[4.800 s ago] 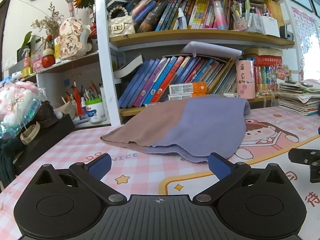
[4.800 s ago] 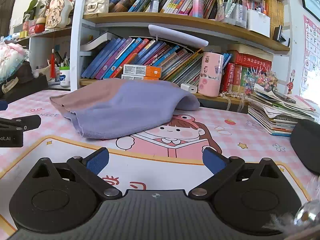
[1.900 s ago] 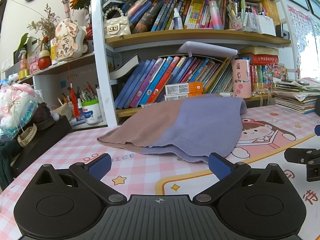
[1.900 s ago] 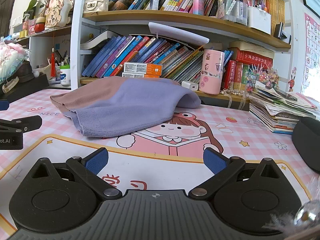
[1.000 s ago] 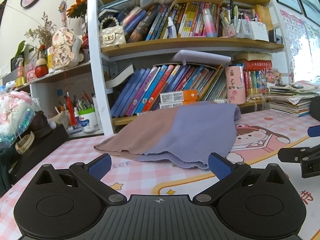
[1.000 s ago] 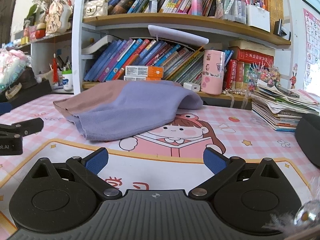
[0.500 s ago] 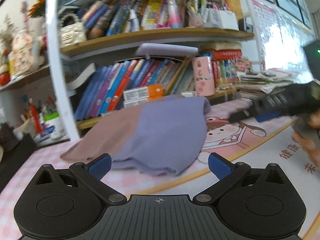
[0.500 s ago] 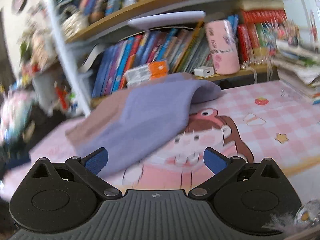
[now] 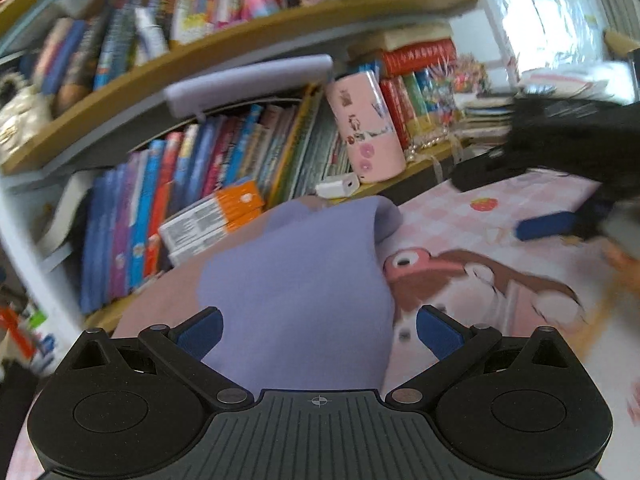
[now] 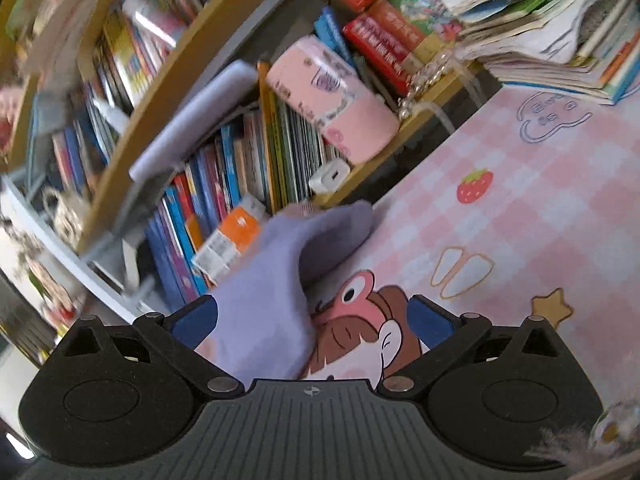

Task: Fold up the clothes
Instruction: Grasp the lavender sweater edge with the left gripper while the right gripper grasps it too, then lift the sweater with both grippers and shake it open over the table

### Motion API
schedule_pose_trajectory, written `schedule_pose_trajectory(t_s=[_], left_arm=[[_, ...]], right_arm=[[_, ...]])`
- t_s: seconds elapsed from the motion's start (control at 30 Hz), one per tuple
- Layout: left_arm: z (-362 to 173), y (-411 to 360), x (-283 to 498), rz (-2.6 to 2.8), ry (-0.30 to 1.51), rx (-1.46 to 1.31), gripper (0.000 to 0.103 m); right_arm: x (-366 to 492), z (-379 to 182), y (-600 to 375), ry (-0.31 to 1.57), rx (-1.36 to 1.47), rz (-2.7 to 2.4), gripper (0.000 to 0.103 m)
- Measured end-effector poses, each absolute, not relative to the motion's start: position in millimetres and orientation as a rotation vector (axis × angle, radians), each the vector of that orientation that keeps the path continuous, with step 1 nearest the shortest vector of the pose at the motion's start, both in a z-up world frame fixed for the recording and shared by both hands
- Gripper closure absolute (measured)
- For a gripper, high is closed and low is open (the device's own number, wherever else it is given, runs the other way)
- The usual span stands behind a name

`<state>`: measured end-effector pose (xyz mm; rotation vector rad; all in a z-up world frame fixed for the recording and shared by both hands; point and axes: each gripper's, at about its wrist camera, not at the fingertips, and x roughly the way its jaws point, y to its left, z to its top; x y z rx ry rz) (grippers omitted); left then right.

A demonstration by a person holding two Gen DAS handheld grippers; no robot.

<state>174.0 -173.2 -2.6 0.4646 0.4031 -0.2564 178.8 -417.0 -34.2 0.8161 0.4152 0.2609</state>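
From my left wrist view, the left gripper [image 9: 319,326] stands wide open with nothing between its blue pads, and the lavender and dusty-pink garment [image 9: 296,280] fills the middle of the frame directly ahead of it, reaching down between the two fingers; I cannot tell whether either pad touches the cloth. The garment lies on the pink checked desk mat [image 9: 532,200], its far end bunched up near the lower shelf of the bookshelf [image 9: 240,60], just in front of an orange and white box [image 9: 212,220] and a small white charger [image 9: 336,186]. At the right edge of this frame I see the other gripper, blurred, with one blue pad [image 9: 546,226] showing above the mat. On my right wrist view the picture is tilted, and the right gripper [image 10: 312,322] is likewise spread wide and empty; the lavender part of the garment [image 10: 272,280] sits at lower centre, next to the left finger, beside the cartoon girl printed on the mat [image 10: 360,332]. A pink cylindrical tin [image 10: 332,100] leans among the books in the upper middle, and a stack of books and papers [image 10: 560,40] occupies the upper right corner. Both views are smeared by motion blur.
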Motion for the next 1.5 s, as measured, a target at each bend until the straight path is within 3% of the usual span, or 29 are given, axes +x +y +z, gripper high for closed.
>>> schedule_pose_trajectory(t_s=[0.23, 0.37, 0.43, 0.53, 0.57, 0.6, 0.73, 0.9, 1.03, 1.07, 1.1, 1.13, 1.2, 1.33, 1.5], left_arm=[[-31.1, -234.2, 246.1, -0.163, 0.446, 0.563, 0.001], [-31.9, -245.5, 278.9, -0.102, 0.464, 0.544, 0.008], [-36.5, -249.6, 291.5, -0.072, 0.484, 0.596, 0.023], [-42.0, -240.0, 298.7, -0.088, 0.516, 0.619, 0.054], [-39.3, -229.5, 297.0, -0.112, 0.529, 0.578, 0.074], [-36.6, -218.9, 295.3, -0.136, 0.542, 0.537, 0.088], [-16.8, -176.7, 260.8, -0.246, 0.518, 0.388, 0.091], [15.3, -135.4, 173.7, -0.355, 0.439, 0.299, 0.091], [29.0, -116.4, 120.5, -0.401, 0.398, 0.266, 0.091], [30.2, -112.2, 107.1, -0.404, 0.386, 0.269, 0.091], [31.2, -107.8, 97.6, -0.403, 0.381, 0.268, 0.091], [30.8, -102.7, 88.8, -0.398, 0.38, 0.264, 0.091], [26.1, -93.2, 77.2, -0.395, 0.402, 0.241, 0.091], [25.4, -86.4, 55.7, -0.443, 0.427, 0.19, 0.091], [104.0, -71.2, 17.3, -0.686, 0.222, 0.057, 0.092]], right_arm=[[163.9, -26.1, -437.0, 0.318, 0.908, 0.213, 0.0], [159.1, -18.8, -438.4, 0.287, 0.912, 0.213, 0.0], [159.0, -17.6, -438.3, 0.287, 0.918, 0.229, 0.0], [163.9, -21.7, -435.5, 0.327, 0.946, 0.271, 0.0], [166.0, -23.6, -434.2, 0.345, 0.957, 0.286, 0.0], [168.0, -25.1, -431.9, 0.363, 0.967, 0.307, 0.0], [171.4, -31.6, -419.3, 0.422, 1.06, 0.415, 0.0], [171.4, -58.9, -389.1, 0.543, 1.45, 0.631, 0.0], [166.2, -57.7, -364.6, 0.629, 1.386, 0.613, 0.001], [165.1, -56.4, -363.1, 0.634, 1.354, 0.601, 0.004], [164.1, -55.1, -361.6, 0.639, 1.321, 0.589, 0.022], [163.0, -53.5, -364.6, 0.629, 1.3, 0.577, 0.06], [161.2, -50.6, -371.9, 0.601, 1.264, 0.568, 0.092], [144.9, -23.8, -373.8, 0.451, 1.175, 0.685, 0.095], [105.1, 51.9, -389.1, 0.137, 1.111, 0.855, 0.095]])
